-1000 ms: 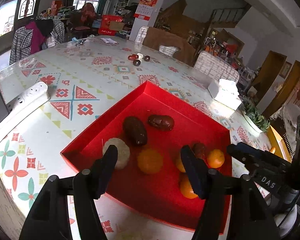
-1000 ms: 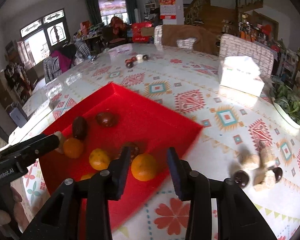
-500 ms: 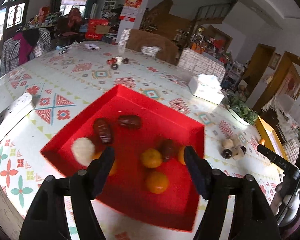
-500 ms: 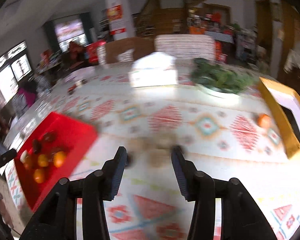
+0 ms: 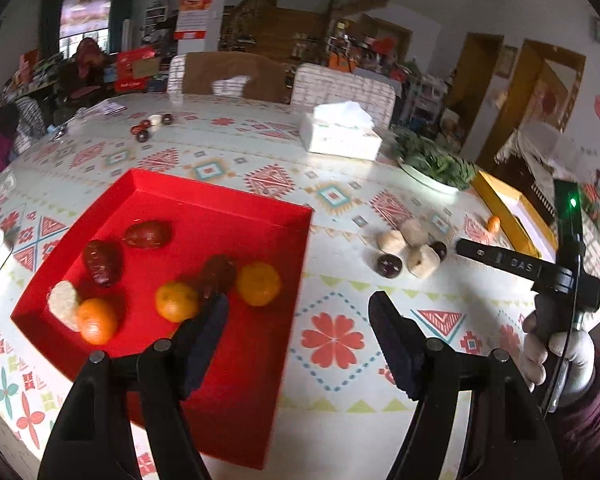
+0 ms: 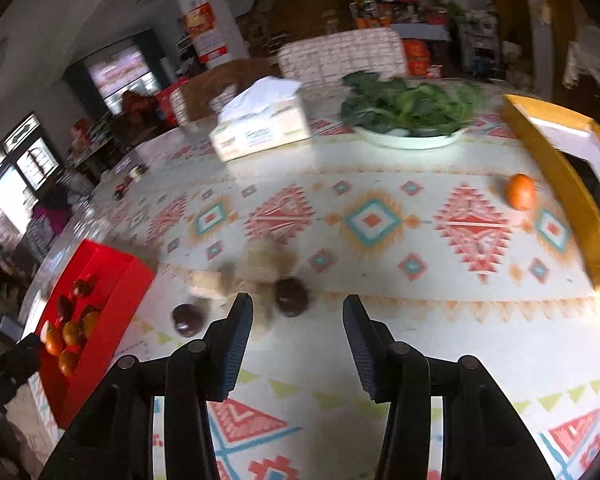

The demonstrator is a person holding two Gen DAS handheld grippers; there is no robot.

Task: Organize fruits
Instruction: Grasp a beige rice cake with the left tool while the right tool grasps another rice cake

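A red tray (image 5: 260, 344) on the patterned table holds several oranges (image 5: 258, 283), dark fruits (image 5: 147, 234) and a pale fruit (image 5: 63, 303). It also shows in the right wrist view (image 6: 96, 344). A loose cluster of pale fruits (image 5: 422, 261) and dark round fruits (image 5: 389, 266) lies right of the tray; the right wrist view shows the dark fruits (image 6: 291, 296) just beyond my right gripper (image 6: 298, 344), which is open and empty. A single orange (image 6: 520, 192) lies by a yellow box (image 6: 568, 184). My left gripper (image 5: 298, 340) is open and empty over the tray's right edge.
A tissue box (image 5: 340, 134) and a white plate of greens (image 6: 412, 138) stand farther back. Small dark and pale items (image 5: 148, 128) lie at the far left of the table. Chairs stand behind the table.
Both views have swung right. My right gripper left the tray and moved over to the loose fruit cluster. My left gripper shifted from the tray's middle to its right edge.
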